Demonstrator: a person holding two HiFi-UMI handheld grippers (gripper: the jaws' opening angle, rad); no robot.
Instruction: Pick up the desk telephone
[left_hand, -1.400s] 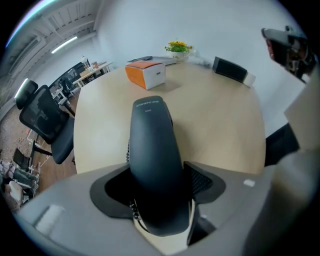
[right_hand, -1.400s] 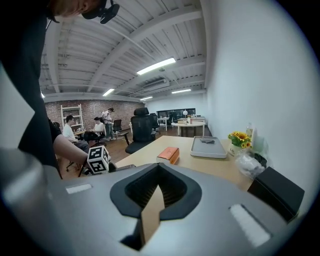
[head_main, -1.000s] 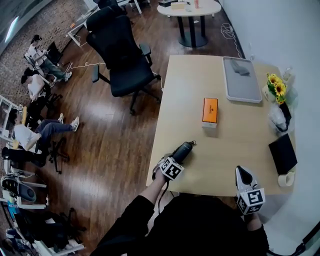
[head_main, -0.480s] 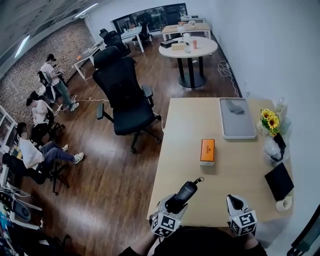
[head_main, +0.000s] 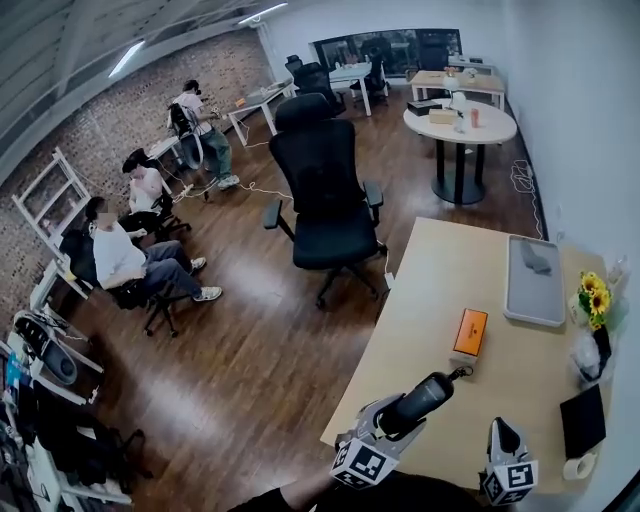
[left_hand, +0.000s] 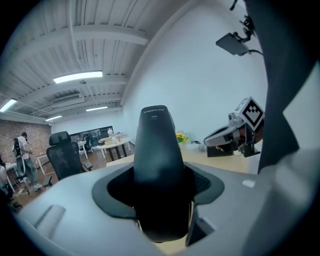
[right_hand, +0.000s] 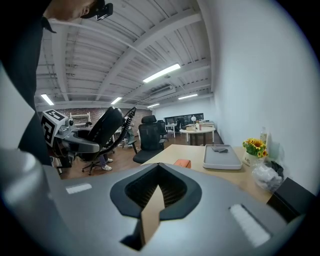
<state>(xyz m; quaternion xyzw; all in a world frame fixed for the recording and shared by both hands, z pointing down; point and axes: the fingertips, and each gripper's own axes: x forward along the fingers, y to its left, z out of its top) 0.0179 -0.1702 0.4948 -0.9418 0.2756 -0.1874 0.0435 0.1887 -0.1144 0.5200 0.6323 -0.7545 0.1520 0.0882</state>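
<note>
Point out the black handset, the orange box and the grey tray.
black handset (head_main: 425, 394), head view, on the middle of its body.
orange box (head_main: 470, 331), head view, on its top face.
grey tray (head_main: 532, 296), head view, on a bare part of its floor.

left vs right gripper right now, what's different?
The left gripper has its jaws shut on the black telephone handset; the right gripper holds nothing, its jaws together. The left gripper angles toward the orange box; the right gripper points straight ahead along the desk. Both are at the desk's near edge.
</note>
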